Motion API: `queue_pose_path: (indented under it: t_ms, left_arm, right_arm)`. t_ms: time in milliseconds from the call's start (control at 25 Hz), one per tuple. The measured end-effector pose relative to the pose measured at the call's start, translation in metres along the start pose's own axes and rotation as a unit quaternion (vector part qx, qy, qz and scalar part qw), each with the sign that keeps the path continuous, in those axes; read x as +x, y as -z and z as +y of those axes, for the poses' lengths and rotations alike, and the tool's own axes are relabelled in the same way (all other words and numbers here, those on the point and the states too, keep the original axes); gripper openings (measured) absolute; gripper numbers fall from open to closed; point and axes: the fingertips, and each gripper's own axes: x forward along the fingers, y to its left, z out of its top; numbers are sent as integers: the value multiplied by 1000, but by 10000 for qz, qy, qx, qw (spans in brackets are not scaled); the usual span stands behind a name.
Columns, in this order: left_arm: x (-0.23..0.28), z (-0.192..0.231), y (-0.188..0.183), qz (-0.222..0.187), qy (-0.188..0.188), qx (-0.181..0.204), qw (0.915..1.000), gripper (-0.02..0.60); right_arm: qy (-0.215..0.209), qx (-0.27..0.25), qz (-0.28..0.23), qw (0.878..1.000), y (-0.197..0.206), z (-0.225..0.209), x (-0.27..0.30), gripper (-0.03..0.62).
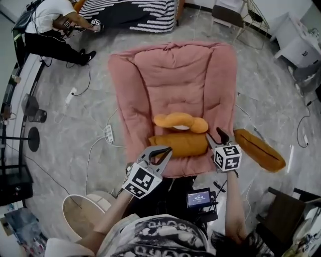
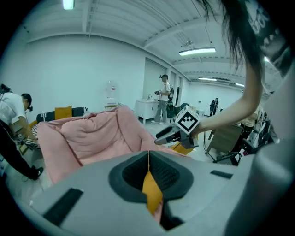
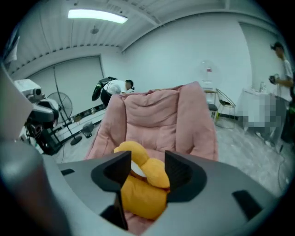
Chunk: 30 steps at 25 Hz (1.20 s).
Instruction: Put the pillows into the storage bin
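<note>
On the pink floor chair [image 1: 170,75] lie a curved orange pillow [image 1: 179,121] and an orange bolster pillow [image 1: 179,145] just in front of it. A third orange pillow [image 1: 259,149] rests on the floor to the right. My left gripper [image 1: 167,149] is shut, its tips at the bolster's left end; orange shows through the gap behind its joined tips [image 2: 148,154]. At the bolster's right end my right gripper [image 1: 214,136] stands open, and both pillows show between its spread jaws [image 3: 146,161] without touching the pads. A round pale bin [image 1: 80,216] stands on the floor at lower left.
A person [image 1: 50,25] crouches at the far left beside a striped mattress [image 1: 135,12]. A power strip [image 1: 108,133] and cables lie left of the chair. A fan stand [image 1: 32,138] is at the left, white furniture [image 1: 301,40] at the far right.
</note>
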Motion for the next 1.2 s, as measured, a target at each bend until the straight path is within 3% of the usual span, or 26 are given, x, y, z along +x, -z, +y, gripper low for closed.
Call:
queue_pose_path:
  t_ms: [80,200,320,440,520,600,640,720,840,1000,1200]
  left_arm:
    - [-14,14,18,135,-59,-107,9998,14]
    - [-31,31,46,288,-176,-323,9989,14]
    - [-46,44,66,414,-278,-462,9977,13]
    - [-60,52,76,447,-317,-546,9970,14]
    - [-67,59,80,438,-362,-584,9967,13]
    - [-72,65,83,433,-434,-639,9961,13]
    - [-75,68,85,431,-472,-678,9957,14]
    - [-79,73,89,419,-536,-752,9948,14]
    - [-83,78,92,380,-571,-821,9943,14]
    - [-78,79,82,324,-430,-713,9960,13]
    - [-70,82,63,164,-179,-431,9988,14]
  right_arm:
    - [-169,-666,331,9971,-5,24,29,250]
    - [-419,-1649,874,9815,-5,50,68,281]
    - [-543,-2569,1453,9539,5,61,101,295]
    - [-582,-3412,2023,9161,21,63,128,318]
    - [-584,-3743,2307,8962,31,62,144,319]
    - [-556,-3829,2510,8873,39,60,157,318]
    - [-513,-3795,2564,8875,41,59,161,311]
    - [-410,-3621,2571,8950,40,60,166,225]
    - [-438,-3313,2504,9086,34,68,163,179]
    - [-304,-2996,2188,9282,20,75,134,156]
    - [119,-2396,1435,9601,-24,78,83,155]
